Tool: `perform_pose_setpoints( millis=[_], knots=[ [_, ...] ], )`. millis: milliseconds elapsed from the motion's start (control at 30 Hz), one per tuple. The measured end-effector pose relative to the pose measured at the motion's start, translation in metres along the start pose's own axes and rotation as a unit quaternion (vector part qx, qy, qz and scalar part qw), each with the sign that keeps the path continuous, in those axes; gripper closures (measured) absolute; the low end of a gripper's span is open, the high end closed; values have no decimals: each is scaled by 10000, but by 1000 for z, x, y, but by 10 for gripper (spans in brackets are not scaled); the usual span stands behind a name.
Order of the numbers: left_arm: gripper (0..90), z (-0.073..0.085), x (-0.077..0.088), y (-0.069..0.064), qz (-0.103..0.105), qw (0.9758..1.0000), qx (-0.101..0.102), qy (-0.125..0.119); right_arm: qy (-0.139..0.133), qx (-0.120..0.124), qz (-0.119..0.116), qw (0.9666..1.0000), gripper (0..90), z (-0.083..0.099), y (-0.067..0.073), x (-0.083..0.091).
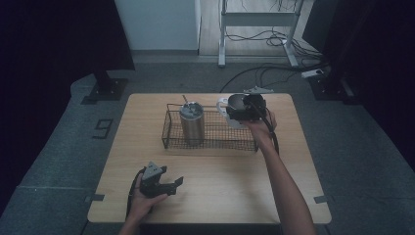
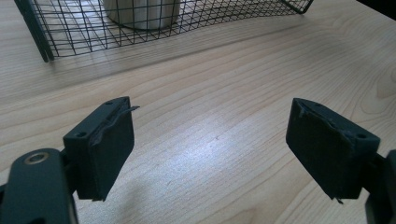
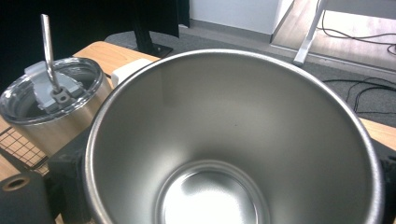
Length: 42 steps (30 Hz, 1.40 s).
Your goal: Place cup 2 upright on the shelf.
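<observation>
Down at the near left, the left hand-held gripper (image 1: 173, 185) sits low over the bare worktop (image 1: 220, 196), jaws standing apart with nothing between them, so it is idle and in no position to steady anything if things go awry. Further in, the lidded steel tumbler (image 1: 192, 125) stands upright inside the wire basket (image 1: 215, 145), left of its middle, with a straw (image 3: 46, 46) poking up through the lid. That straw looks to me like the first hazard, since a swing of the load leftwards could catch it and tip the tumbler. To the right, at the far right end of the basket, the right hand-held gripper (image 1: 244, 110) is clamped on the steel-lined mug (image 1: 230, 105), one jaw on either side of it, mouth upward. I cannot tell whether its base already rests in the basket or hangs just above the wire. If it hangs, the base or its white handle (image 1: 221, 105) might snag the basket's rim on the way down and drag the whole light basket across the worktop. The mug's smooth, tapering wall also seems a poor thing to pinch, and I would guess it could slip or twist in the jaws if bumped. Letting go while it is tilted or perched on the rim would likely send it toppling outwards.
</observation>
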<state>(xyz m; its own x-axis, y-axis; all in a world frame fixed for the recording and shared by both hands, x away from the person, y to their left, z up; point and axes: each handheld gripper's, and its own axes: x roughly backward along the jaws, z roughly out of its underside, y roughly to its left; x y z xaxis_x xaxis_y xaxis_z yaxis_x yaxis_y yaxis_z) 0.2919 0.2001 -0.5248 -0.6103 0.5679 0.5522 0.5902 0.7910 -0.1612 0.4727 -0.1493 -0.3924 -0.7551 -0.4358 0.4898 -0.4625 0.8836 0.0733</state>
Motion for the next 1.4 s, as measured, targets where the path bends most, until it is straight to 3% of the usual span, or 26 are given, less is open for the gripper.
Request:
perform_pose_setpoints(
  millis=[1400],
  knots=[
    [158,1,-1,2,116,9999,84,55,535,-166,138,9983,67,40,-8,-51]
  ],
)
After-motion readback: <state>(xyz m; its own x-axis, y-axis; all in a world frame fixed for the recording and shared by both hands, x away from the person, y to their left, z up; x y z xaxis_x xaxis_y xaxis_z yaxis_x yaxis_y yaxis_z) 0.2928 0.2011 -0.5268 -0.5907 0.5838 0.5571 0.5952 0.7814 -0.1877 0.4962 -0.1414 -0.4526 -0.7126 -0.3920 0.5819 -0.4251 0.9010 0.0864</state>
